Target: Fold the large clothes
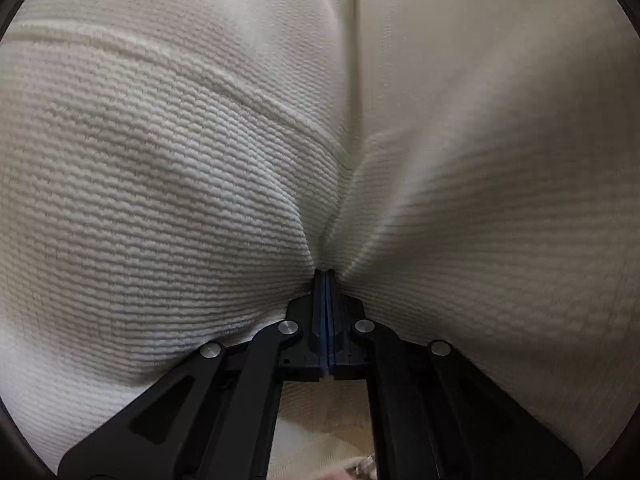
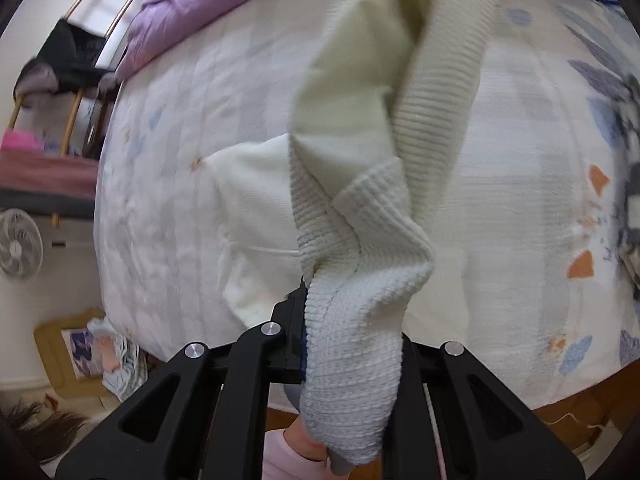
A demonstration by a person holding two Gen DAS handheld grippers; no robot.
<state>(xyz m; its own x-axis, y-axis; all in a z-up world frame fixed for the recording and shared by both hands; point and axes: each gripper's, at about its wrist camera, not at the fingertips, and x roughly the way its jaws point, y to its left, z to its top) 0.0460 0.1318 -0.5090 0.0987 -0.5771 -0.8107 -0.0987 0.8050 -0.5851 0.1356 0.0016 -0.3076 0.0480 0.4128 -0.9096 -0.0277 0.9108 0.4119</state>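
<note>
though pinched, sweater [image 2: 352,240] over tool [image 2: 320,320]

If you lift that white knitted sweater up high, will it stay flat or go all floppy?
Probably floppy: the sweater already twists and droops over the right gripper instead of keeping a shape. It likely grips well too, since its ribbed knit bunches where the left gripper pinches it. The hanging part looks bulky, so it may sag.

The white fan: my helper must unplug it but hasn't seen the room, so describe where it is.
Find the bed with the pale patterned quilt. Beside its edge, against the wall near the floor, stands the white fan. It is the only round, grilled thing there.
</note>
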